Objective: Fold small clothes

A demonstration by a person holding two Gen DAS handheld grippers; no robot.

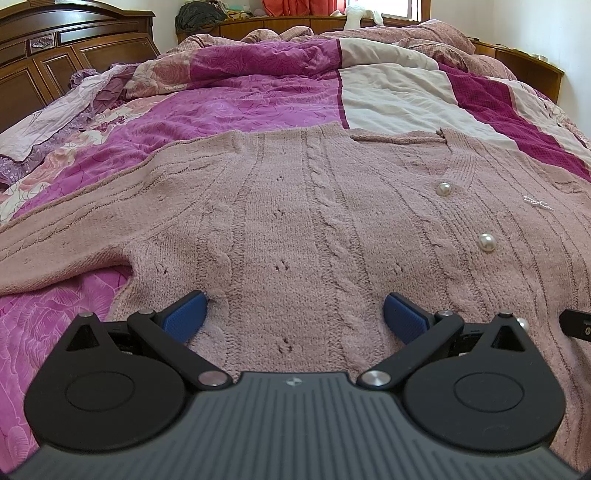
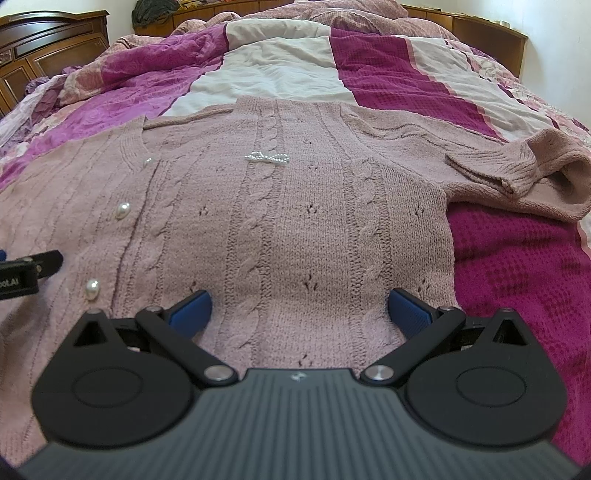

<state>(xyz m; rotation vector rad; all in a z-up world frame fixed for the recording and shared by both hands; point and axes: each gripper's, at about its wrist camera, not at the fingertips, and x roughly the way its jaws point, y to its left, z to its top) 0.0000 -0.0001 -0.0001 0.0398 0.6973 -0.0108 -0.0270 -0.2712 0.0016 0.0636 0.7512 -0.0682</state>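
Note:
A dusty-pink cable-knit cardigan (image 1: 295, 221) with pearl buttons (image 1: 487, 242) lies flat and face up on the bed; it also shows in the right wrist view (image 2: 295, 221). My left gripper (image 1: 295, 317) is open, its blue pads wide apart over the cardigan's lower left half near the hem. My right gripper (image 2: 299, 314) is open over the lower right half. One sleeve (image 1: 74, 236) stretches out left; the other sleeve (image 2: 517, 166) lies bent at the right. A small beaded bow (image 2: 266, 157) sits on the chest. Each gripper's edge shows in the other's view.
The bed is covered by a magenta, pink and cream patchwork quilt (image 1: 258, 99). A dark wooden headboard (image 1: 55, 48) stands at the far left. Rumpled bedding is piled at the far end (image 1: 332, 37). A wooden ledge (image 2: 480, 26) runs along the far right.

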